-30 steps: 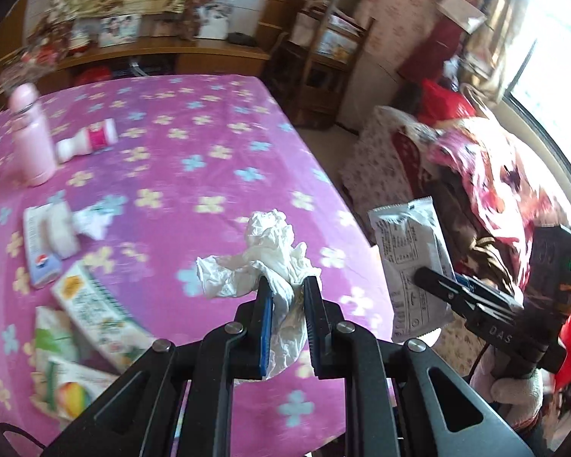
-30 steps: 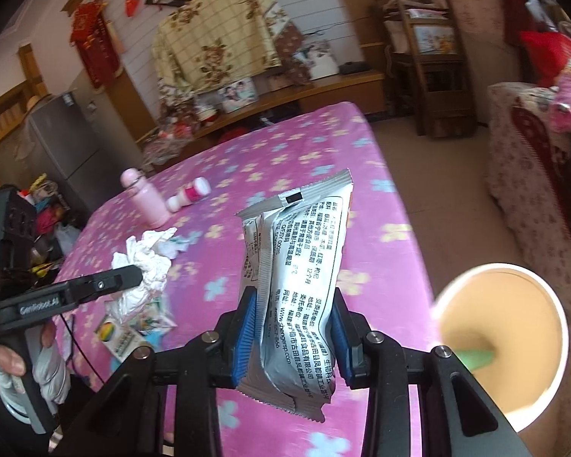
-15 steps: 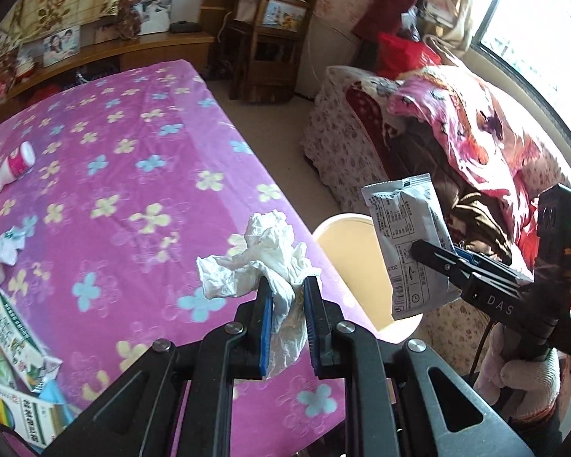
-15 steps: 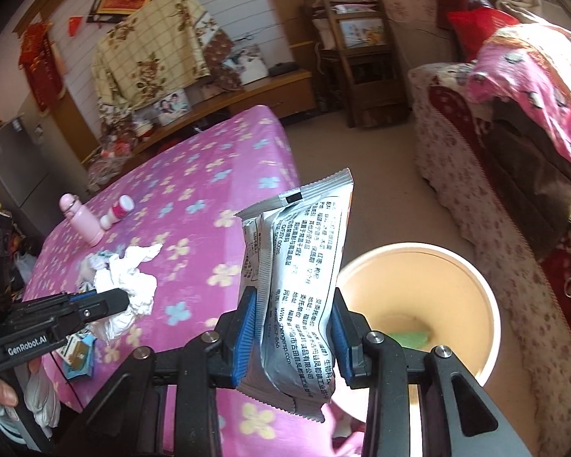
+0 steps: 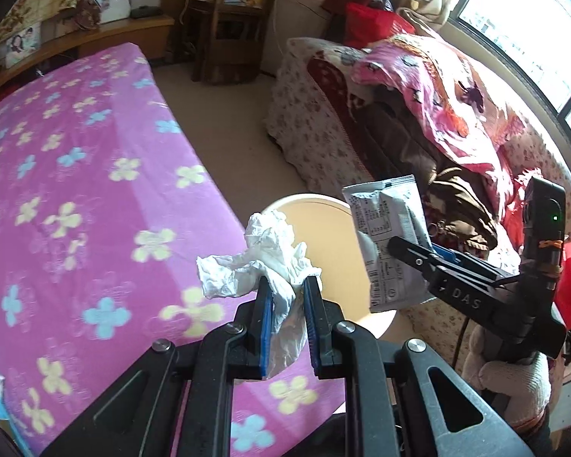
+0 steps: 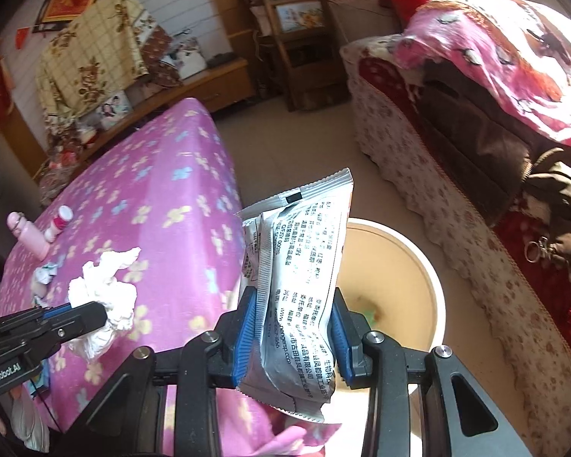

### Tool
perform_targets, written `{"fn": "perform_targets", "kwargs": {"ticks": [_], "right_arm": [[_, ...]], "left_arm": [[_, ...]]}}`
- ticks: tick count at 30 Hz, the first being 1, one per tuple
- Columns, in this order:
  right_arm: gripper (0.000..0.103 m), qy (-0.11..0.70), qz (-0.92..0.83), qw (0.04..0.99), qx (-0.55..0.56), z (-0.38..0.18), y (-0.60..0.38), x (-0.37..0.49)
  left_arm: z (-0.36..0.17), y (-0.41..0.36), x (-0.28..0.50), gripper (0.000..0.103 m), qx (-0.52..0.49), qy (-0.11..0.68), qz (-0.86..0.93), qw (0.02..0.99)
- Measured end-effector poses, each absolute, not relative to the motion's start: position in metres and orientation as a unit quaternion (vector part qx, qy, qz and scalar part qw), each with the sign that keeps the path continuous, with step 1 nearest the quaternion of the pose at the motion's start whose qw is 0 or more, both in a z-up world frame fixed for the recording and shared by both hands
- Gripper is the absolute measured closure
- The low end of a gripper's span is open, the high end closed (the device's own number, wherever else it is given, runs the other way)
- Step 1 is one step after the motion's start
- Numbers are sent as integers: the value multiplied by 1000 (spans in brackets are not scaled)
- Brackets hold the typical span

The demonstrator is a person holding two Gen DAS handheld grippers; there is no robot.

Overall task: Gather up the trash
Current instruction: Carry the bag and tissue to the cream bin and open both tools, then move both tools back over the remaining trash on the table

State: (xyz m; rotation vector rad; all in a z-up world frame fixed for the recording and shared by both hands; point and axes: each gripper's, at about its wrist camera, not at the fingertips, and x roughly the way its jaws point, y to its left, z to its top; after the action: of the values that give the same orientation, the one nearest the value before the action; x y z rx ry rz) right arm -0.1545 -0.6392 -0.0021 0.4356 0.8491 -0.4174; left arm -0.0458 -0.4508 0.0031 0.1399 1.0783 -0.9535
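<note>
My left gripper (image 5: pixel 288 285) is shut on a crumpled white tissue (image 5: pixel 262 262) at the table's right edge. In the right wrist view the same tissue (image 6: pixel 102 297) hangs from that gripper (image 6: pixel 95 314) at lower left. My right gripper (image 6: pixel 293 304) is shut on a silver printed snack wrapper (image 6: pixel 300 285), held upright over the near rim of the round cream bin (image 6: pixel 411 266). The left wrist view shows this wrapper (image 5: pixel 388 236) just right of the bin (image 5: pixel 323 236), which stands on the floor beside the table. A bit of green trash (image 6: pixel 369 310) lies inside the bin.
The purple flowered tablecloth (image 5: pixel 76 190) covers the table at left. A pink bottle (image 6: pixel 28 238) and a small white bottle (image 6: pixel 59 221) stand far back on it. A sofa (image 6: pixel 456 198) with pink bedding lies right of the bin. A wooden shelf (image 5: pixel 232 19) stands behind.
Both grippers have swung right off the table toward the floor bin, still gripping the tissue and the wrapper. The bin now lies directly beneath and ahead of them.
</note>
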Motion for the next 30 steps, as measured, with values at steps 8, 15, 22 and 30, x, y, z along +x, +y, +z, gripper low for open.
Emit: {"fn": "perform_targets", "kwargs": {"ticks": [8,15,22,30], "right_arm": [[54,408,-242,850,228,-12,-661,-166],[35,395,-263,845,248,-13,-674,-173],[35,400,-248,848,244,-12,-665,-167],[35,391,-227,864,221,-3,-647,-158]], "left_arm": [[-2,-480,-57,84,55,486,-468,736],[-4,-482,-55,36,30,477,-477,738],[-5,-466,-52,36,48,478,-448,754],[-3,-439,-49,36,66,467,-402,785]]}}
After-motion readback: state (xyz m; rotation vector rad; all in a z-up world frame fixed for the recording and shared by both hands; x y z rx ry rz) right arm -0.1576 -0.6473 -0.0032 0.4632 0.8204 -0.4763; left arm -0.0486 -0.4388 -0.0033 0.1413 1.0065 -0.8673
